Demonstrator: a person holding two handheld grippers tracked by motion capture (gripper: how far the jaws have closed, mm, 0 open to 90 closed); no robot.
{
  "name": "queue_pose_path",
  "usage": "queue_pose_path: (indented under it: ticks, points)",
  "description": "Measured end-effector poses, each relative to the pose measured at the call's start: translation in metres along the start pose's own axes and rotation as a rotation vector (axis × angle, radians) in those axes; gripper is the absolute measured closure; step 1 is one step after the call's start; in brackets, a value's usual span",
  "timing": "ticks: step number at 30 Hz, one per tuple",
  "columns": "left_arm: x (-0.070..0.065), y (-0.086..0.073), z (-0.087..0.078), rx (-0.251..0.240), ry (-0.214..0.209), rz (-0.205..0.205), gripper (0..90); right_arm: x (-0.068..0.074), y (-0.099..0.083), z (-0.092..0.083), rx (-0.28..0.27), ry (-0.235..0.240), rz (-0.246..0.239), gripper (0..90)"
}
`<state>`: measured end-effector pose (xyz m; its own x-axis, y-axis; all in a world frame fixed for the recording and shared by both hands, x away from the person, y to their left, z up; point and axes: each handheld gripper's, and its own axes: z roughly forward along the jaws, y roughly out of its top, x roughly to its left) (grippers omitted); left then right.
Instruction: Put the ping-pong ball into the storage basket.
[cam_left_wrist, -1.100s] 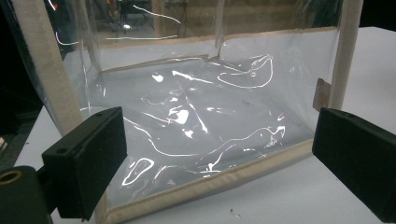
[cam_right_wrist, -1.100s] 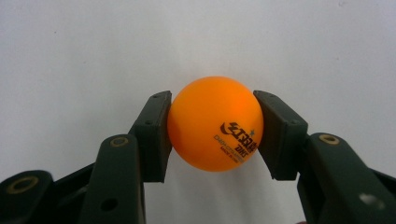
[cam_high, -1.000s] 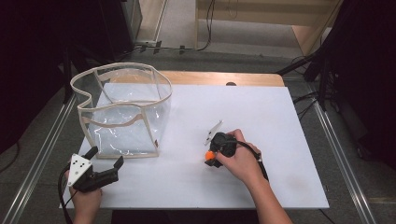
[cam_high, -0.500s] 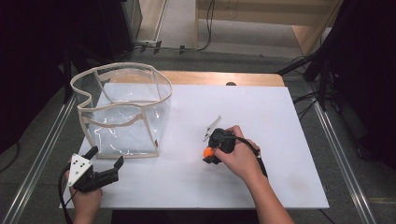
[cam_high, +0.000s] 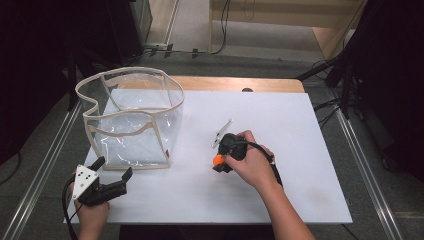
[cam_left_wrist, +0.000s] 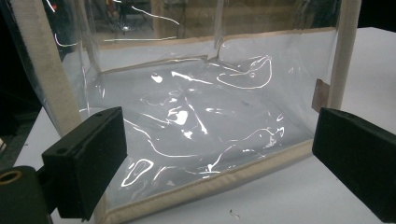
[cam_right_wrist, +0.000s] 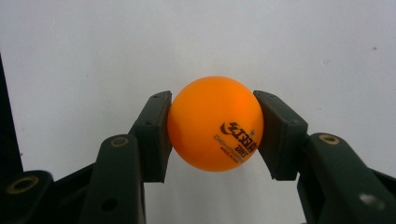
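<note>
An orange table-tennis ball (cam_right_wrist: 215, 123) with dark print sits pinched between the two black pads (cam_right_wrist: 156, 135) of my right gripper (cam_right_wrist: 213, 133), just over the white table top. From above, that ball (cam_high: 218, 160) peeks out under the right gripper (cam_high: 220, 164) near the middle of the table, with a hand wrapped over the gripper. My left gripper (cam_high: 114, 167) rests at the front left, jaws wide apart with nothing between them. It faces the clear plastic bag with beige trim (cam_high: 131, 120). In the left gripper view the bag (cam_left_wrist: 196, 107) stands close behind the spread left gripper (cam_left_wrist: 215, 154).
The white table top (cam_high: 300, 140) has bare room to the right and in front of the bag. A wooden strip (cam_high: 235, 82) runs along its far edge. Metal rails (cam_high: 365, 175) flank both sides, and dark equipment and cables stand beyond.
My right hand has crept slightly away from the front edge with the ball still gripped. The left hand has stayed put.
</note>
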<state>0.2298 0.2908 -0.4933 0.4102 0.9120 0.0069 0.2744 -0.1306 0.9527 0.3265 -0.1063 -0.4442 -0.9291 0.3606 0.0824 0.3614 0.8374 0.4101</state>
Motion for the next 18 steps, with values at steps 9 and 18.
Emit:
queue_pose_path:
  ticks: [9, 18]
  points:
    - [0.000, 0.000, 0.000, 0.000, -0.001, 0.003, 3.7, -0.001, 0.011, -0.004, -0.005, 0.010, -0.013, 48.0]
    - [0.000, 0.000, 0.000, 0.001, -0.004, 0.005, 3.7, -0.002, 0.023, -0.007, -0.002, 0.021, -0.022, 48.0]
